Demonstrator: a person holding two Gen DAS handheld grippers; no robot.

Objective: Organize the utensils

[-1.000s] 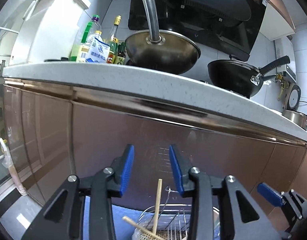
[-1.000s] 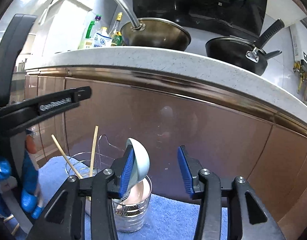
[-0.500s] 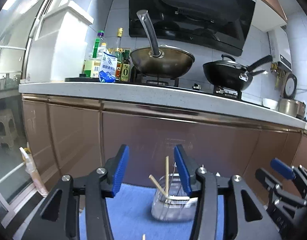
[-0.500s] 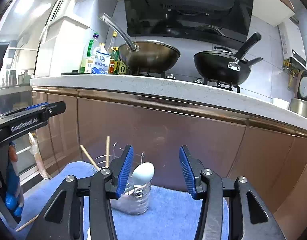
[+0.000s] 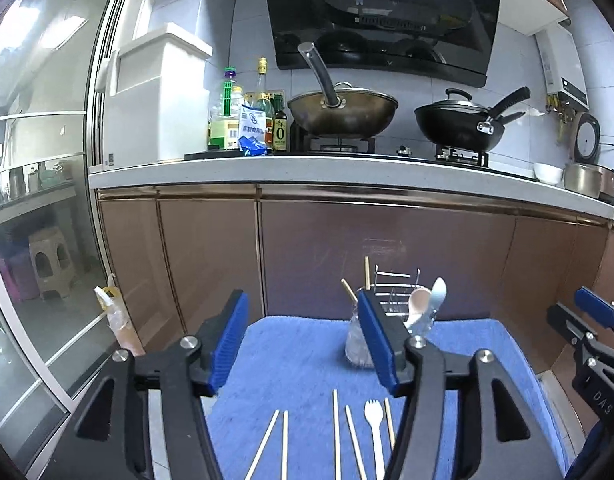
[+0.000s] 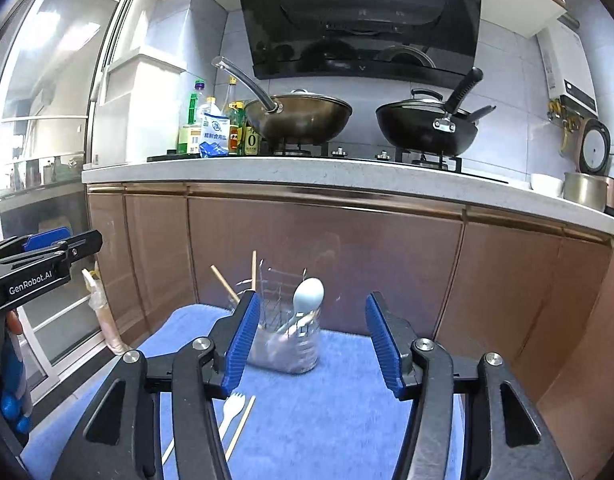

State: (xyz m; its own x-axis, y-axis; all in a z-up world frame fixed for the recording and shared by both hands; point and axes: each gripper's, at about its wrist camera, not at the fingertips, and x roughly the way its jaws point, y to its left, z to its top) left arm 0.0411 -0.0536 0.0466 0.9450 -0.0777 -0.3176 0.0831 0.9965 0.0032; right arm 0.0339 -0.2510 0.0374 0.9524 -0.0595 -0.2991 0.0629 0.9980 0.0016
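Note:
A wire utensil holder (image 6: 285, 336) stands at the far end of a blue towel (image 6: 331, 404); it also shows in the left wrist view (image 5: 391, 312). It holds two wooden chopsticks (image 6: 227, 286) and a pale blue spoon (image 6: 307, 298). Several loose chopsticks (image 5: 283, 440) and a white plastic fork (image 5: 375, 428) lie on the towel (image 5: 299, 356) near me. My left gripper (image 5: 303, 344) is open and empty, above the loose utensils. My right gripper (image 6: 311, 344) is open and empty, short of the holder.
Brown cabinet fronts (image 5: 387, 248) rise right behind the towel under a white counter (image 5: 307, 166). On it stand a steel wok (image 5: 343, 114), a black wok (image 5: 459, 124) and bottles (image 5: 247, 120). A glass sliding door (image 5: 39, 240) is on the left.
Both grippers have pulled back and up from the holder. The holder now looks smaller and farther away, and the loose chopsticks and fork have come into view.

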